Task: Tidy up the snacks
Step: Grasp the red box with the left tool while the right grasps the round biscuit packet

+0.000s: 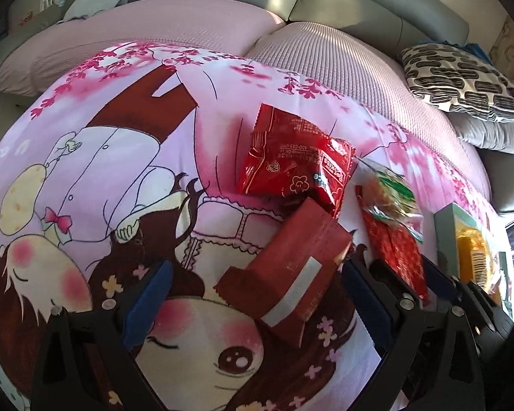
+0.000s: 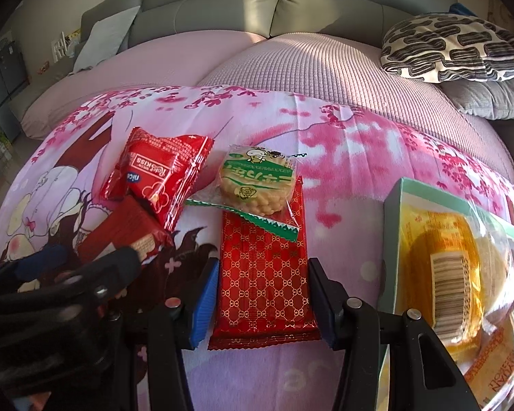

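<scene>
Snacks lie on a pink cartoon-print blanket (image 2: pixel 342 157) spread over a grey sofa (image 2: pixel 222 3).

The flat red gold-patterned wrapper (image 2: pixel 264 274) lies lengthwise between the spread right gripper (image 2: pixel 262 304), pointing toward the sofa back; left gripper (image 1: pixel 253 304) released.

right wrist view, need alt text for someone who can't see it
The right gripper, jaws open, straddles a flat red patterned packet lying on a pink cartoon blanket. A round biscuit in a clear wrapper overlaps the packet's far end, with a red snack bag to its left and a box holding a yellow item at right. The left gripper shows at lower left.
</scene>
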The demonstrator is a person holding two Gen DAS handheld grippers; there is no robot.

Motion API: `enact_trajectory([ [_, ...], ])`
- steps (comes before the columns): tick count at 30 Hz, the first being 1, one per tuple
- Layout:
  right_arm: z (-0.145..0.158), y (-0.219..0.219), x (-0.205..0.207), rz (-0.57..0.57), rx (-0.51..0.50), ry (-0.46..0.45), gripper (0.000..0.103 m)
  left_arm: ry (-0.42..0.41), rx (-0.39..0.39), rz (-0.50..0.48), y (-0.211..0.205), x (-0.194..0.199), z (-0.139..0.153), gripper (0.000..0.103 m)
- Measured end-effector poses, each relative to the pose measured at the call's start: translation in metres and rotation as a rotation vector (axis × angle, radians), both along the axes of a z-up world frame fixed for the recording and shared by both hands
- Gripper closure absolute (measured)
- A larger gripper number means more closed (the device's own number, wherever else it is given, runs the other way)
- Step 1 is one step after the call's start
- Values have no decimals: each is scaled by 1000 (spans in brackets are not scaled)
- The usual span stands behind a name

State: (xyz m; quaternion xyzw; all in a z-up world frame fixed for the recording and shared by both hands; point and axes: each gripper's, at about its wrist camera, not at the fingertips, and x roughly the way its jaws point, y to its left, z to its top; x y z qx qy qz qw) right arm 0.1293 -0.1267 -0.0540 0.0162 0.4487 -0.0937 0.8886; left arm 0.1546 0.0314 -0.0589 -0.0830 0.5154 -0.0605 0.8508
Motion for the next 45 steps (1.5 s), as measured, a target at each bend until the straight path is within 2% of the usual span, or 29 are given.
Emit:
enact_trajectory([
  [8, 0, 0, -5, 3, -1, 2, 50, -22, 26, 9, -4, 3, -1, 6],
  [13, 0, 2, -14, 7, -1, 6, 50, -28, 20, 21, -2, 1, 2, 37],
  [19, 0, 5, -25, 11, 2, 15, 50, -22, 36, 11, -3, -5, 3, 57],
  [29, 1, 13, -43, 28, 9, 40, 50, -5, 39, 11, -2, -24, 2, 59],
  [32, 3, 11, -43, 26, 24, 42, 44, -2, 33, 14, 0, -24, 2, 59],
  [36, 14, 10, -45, 10, 13, 15, 32, 0, 18, 25, 4, -24, 2, 59],
  [41, 35, 1, -40, -22, 15, -53, 32, -4, 2, 60, 16, -25, 4, 59],
  [45, 42, 5, -18, -9, 5, -65, 31, 0, -1, 63, 18, -24, 3, 59],
])
